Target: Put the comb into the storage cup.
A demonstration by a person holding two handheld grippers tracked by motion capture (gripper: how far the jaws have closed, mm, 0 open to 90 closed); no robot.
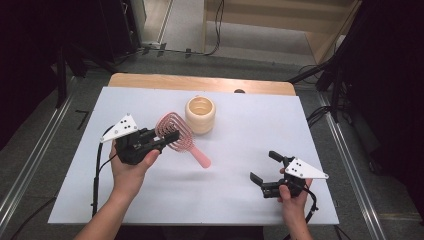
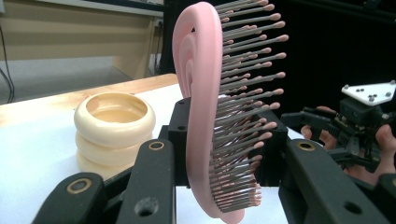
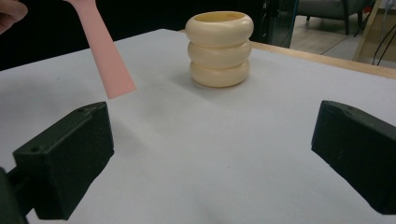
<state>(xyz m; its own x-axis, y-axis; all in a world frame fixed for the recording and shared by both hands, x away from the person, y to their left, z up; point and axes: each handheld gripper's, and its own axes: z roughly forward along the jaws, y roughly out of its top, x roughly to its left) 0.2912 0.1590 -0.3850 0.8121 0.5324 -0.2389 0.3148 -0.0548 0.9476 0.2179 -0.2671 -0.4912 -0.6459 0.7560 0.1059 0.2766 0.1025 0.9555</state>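
Jaws of left gripper (image 1: 170, 138) clamped on head of pink hairbrush (image 1: 176, 132), pads pressing its rim from both sides, bristles (image 2: 243, 116) standing out toward the right in the left gripper view. Brush carried off the white table (image 1: 240, 200), head up at the gripper, handle (image 1: 200, 157) slanting down and away toward table centre, free end hanging in the air. Long axis thus running from upper left to lower right in the high view, pointing roughly at right gripper (image 1: 262, 170). Right gripper spread wide, nothing between its jaws, low over the near right part of the table, well apart from the brush. Handle tip (image 3: 112, 77) up at the left in the right gripper view, above and beyond the left jaw, not yet between the pads. Cream ribbed cup (image 1: 200, 114) upright just behind the brush head, opening up, closer to the left hand. Likely next: either handle taken by the right, or brush stood in the cup; the handle end being the part nearer the empty gripper.
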